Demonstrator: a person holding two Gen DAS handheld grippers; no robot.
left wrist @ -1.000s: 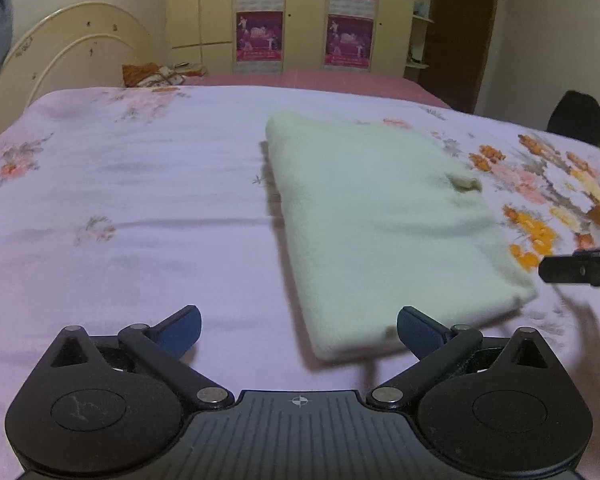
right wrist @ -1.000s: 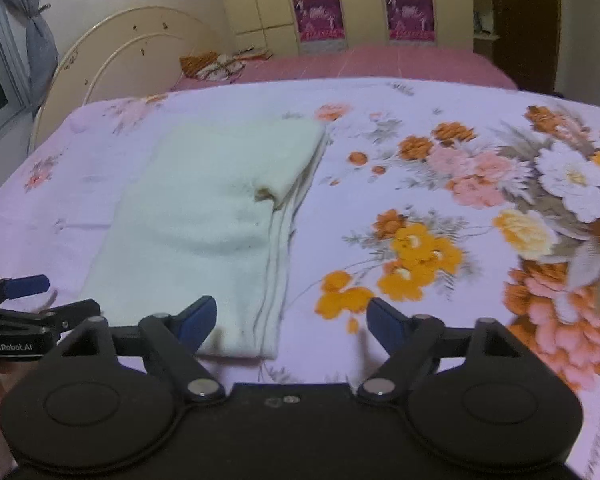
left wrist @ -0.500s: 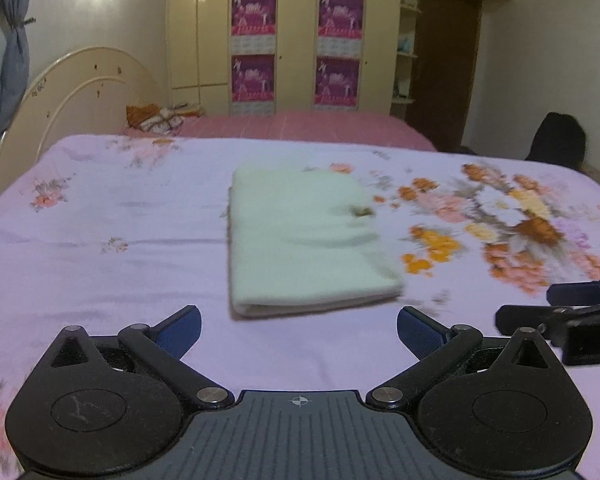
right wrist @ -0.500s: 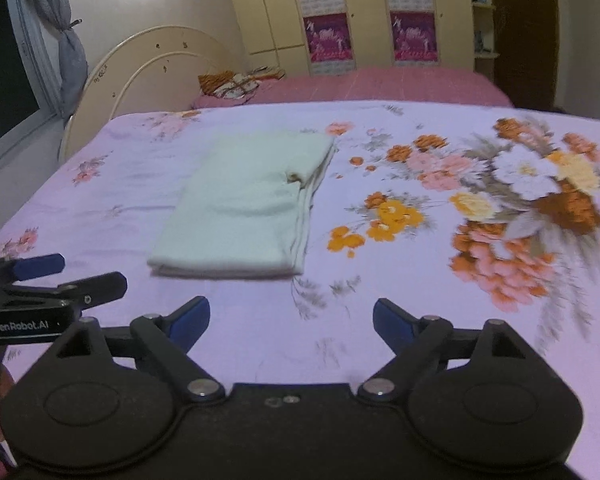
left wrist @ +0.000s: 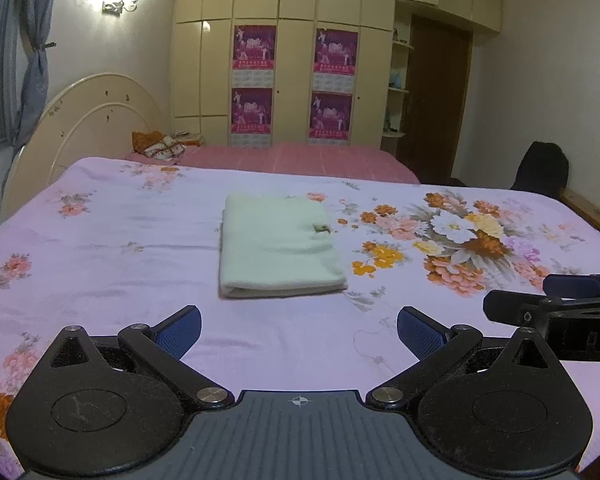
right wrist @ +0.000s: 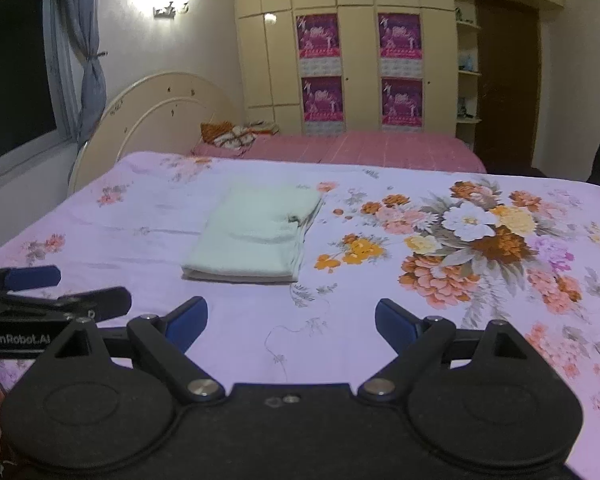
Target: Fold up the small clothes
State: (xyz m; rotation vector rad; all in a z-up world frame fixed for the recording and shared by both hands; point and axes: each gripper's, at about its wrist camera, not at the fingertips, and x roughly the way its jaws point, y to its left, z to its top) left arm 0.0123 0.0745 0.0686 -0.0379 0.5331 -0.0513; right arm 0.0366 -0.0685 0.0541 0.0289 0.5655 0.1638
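Note:
A pale green garment lies folded into a flat rectangle on the floral bedsheet; it also shows in the right wrist view. My left gripper is open and empty, held back from the garment near the bed's front edge. My right gripper is open and empty too, also well short of the garment. Each gripper shows at the side of the other's view, the right one and the left one.
A cream headboard stands at the left. A second pink bed with a patterned cushion lies behind. Wardrobes, a dark door and a black chair are beyond.
Both grippers have pulled back and up from the folded garment, which now looks smaller and farther away. The garment has stayed in place.

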